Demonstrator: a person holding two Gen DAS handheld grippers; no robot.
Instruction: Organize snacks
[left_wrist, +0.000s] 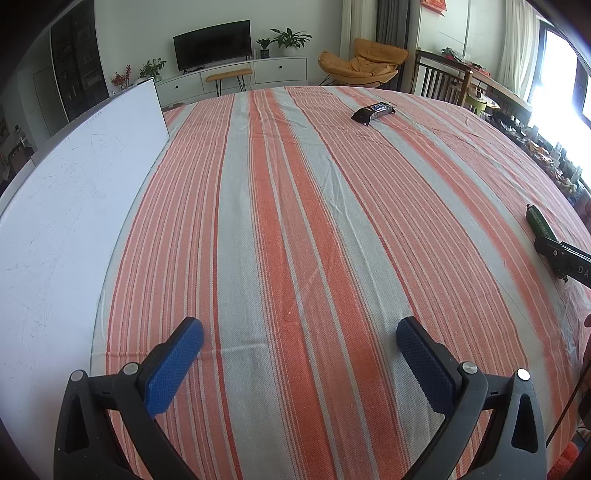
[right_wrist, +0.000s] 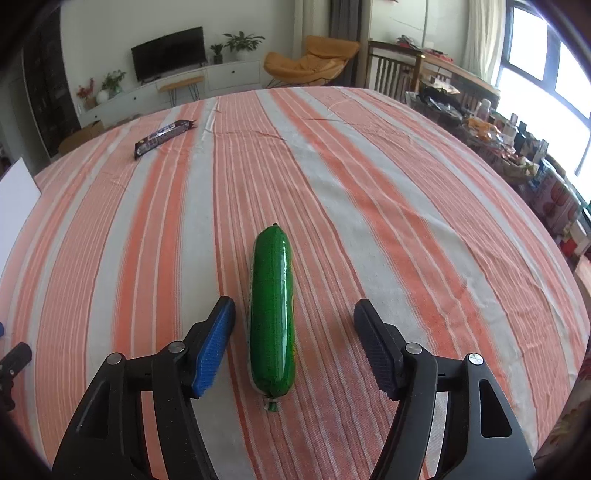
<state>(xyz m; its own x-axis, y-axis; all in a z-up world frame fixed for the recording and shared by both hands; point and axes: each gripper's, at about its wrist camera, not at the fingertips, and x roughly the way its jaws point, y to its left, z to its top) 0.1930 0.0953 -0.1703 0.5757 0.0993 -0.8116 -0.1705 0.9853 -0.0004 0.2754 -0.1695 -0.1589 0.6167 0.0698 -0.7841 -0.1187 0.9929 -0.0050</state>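
The right gripper (right_wrist: 293, 332) stands spread, its blue pads clear of the green sausage snack (right_wrist: 272, 314), which lies on the striped tablecloth (right_wrist: 406, 221) between them, pointing to twelve o'clock. It looks plump, glossy and likely slippery; a mid-body pinch seems best. The left gripper (left_wrist: 299, 350) is spread over bare cloth. A dark wrapped bar (right_wrist: 164, 137) lies at eleven o'clock, far off.
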